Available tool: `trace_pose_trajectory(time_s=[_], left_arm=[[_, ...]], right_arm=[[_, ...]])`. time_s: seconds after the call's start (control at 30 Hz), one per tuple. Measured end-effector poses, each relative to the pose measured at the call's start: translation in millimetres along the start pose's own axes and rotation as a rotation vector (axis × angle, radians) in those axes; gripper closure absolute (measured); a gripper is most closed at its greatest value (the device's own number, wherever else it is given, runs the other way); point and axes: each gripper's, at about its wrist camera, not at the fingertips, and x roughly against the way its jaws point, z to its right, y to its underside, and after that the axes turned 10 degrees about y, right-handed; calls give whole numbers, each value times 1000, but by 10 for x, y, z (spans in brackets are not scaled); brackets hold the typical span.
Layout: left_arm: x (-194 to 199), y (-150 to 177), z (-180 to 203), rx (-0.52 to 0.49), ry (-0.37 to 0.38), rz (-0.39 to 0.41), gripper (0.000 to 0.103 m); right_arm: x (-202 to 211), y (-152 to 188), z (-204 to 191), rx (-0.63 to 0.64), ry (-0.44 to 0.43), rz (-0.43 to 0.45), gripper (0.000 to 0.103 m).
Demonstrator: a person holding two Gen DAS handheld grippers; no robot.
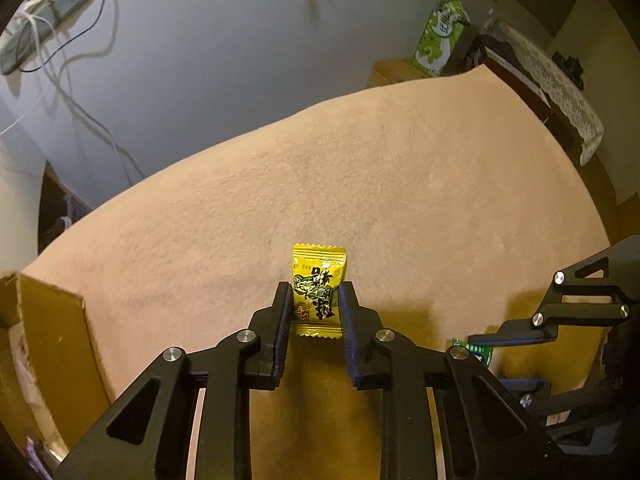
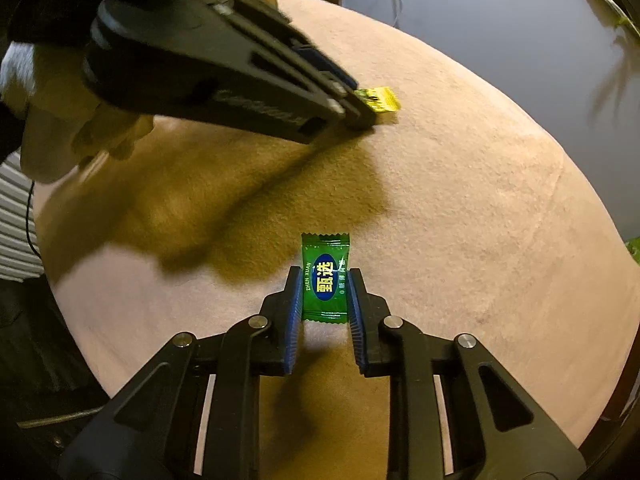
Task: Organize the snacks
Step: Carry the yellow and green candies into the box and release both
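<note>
**Two grippers, each clamped on a wrapped snack**

Left wrist view: the left gripper sits at lower centre, pointing steeply down at a peach-coloured cloth that fills the middle of the frame. Its blue-lined fingers press both sides of a yellow snack packet, grasping it. A cardboard box stands at the lower left edge. At lower right, the right gripper shows side-on, with a sliver of green wrapper at its tip. A green carton stands far off at upper right.

Right wrist view: the right gripper at lower centre pinches a green snack packet between its pads. At upper left, a person's hand holds the left gripper, whose tip grips the yellow packet just above the cloth.
</note>
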Motion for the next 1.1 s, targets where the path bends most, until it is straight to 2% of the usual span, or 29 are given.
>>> trace_pose_trajectory(time_s=[0.4,0.7,0.9,1.1], left_arm=[[459,112,-37,64,-37,96,81],[954,298,-153,129,-86,191,81],[1225,534,-259,197,-130,244,81],[1459,780,-389,263,-173,277,81]], right_arm=[[342,-14,258,-72,31,64,81],[585,-341,353,-82,51,147,81],[658,-570,243,-55,46,197,81],[740,-970,-125,0,21,230,81]])
